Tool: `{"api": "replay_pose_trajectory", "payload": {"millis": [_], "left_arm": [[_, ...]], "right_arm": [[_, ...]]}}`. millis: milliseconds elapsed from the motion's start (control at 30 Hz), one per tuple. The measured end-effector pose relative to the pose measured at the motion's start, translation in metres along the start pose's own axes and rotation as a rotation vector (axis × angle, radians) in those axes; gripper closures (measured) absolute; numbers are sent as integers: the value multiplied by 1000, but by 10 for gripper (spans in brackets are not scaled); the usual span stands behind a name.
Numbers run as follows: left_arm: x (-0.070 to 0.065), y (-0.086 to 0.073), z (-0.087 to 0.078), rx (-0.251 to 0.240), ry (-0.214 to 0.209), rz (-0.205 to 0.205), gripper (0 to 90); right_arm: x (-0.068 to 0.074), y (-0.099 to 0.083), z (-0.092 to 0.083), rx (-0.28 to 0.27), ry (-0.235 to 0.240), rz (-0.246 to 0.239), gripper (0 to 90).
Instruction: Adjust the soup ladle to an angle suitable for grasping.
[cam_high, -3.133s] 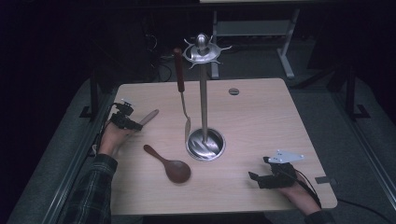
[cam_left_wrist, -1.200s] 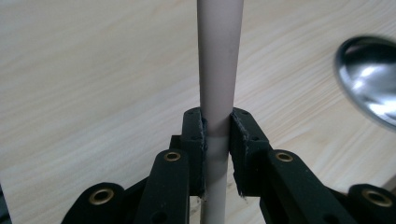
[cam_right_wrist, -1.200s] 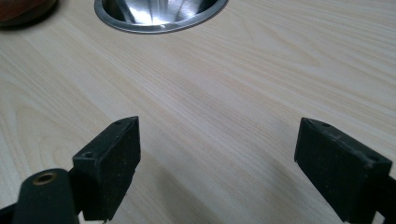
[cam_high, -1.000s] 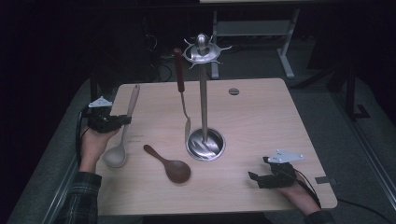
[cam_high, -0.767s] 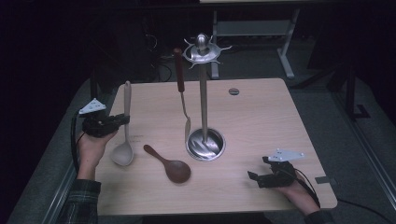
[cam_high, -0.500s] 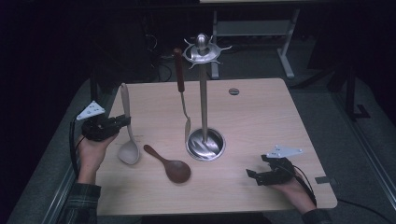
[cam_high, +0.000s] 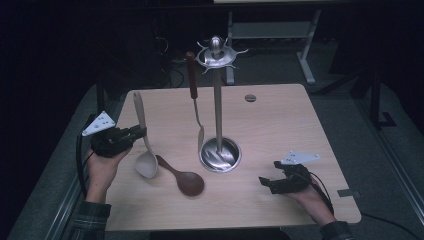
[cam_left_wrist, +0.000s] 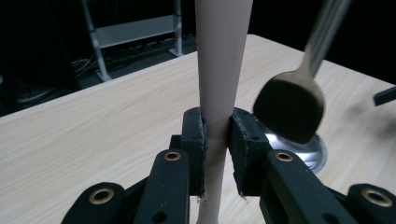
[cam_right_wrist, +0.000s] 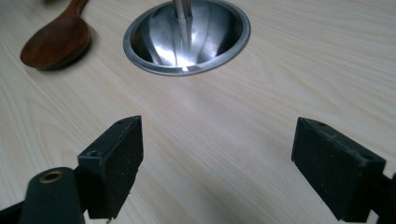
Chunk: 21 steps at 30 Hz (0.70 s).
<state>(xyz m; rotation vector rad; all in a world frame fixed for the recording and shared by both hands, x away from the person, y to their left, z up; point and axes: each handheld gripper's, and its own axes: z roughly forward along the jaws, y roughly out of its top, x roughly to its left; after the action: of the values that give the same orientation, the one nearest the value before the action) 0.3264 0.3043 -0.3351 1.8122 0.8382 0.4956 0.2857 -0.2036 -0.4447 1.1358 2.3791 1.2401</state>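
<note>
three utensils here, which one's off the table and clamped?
The pale wooden spoon, upright in the left hand-held gripper. The dark wooden spoon lies flat on the table; the metal one hangs on the stand.

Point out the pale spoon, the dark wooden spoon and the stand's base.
pale spoon (cam_high: 146, 165), high view, bowl.
dark wooden spoon (cam_high: 191, 183), high view, bowl.
stand's base (cam_right_wrist: 231, 44), right gripper view, rim.

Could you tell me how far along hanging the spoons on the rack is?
Done: one utensil already hangs from the rack. In hand: the left gripper is shut on the pale spoon, held upright with its bowl down, above the table. Left: that spoon is not yet hooked, and the dark spoon lies flat beside the rack's base. The right gripper is open, holding nothing.
</note>
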Motion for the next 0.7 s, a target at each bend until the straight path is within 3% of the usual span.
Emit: {"api": "replay_pose_trajectory", "payload": {"millis": [367,700], "left_arm": [[-32,16,-2,-65,-93,14,767],[-55,22,6,-71,-152,33,767]], "right_arm": [[4,19,-2,-30,17,-26,164],[8,45,-8,-83,35,-35,215]]}}
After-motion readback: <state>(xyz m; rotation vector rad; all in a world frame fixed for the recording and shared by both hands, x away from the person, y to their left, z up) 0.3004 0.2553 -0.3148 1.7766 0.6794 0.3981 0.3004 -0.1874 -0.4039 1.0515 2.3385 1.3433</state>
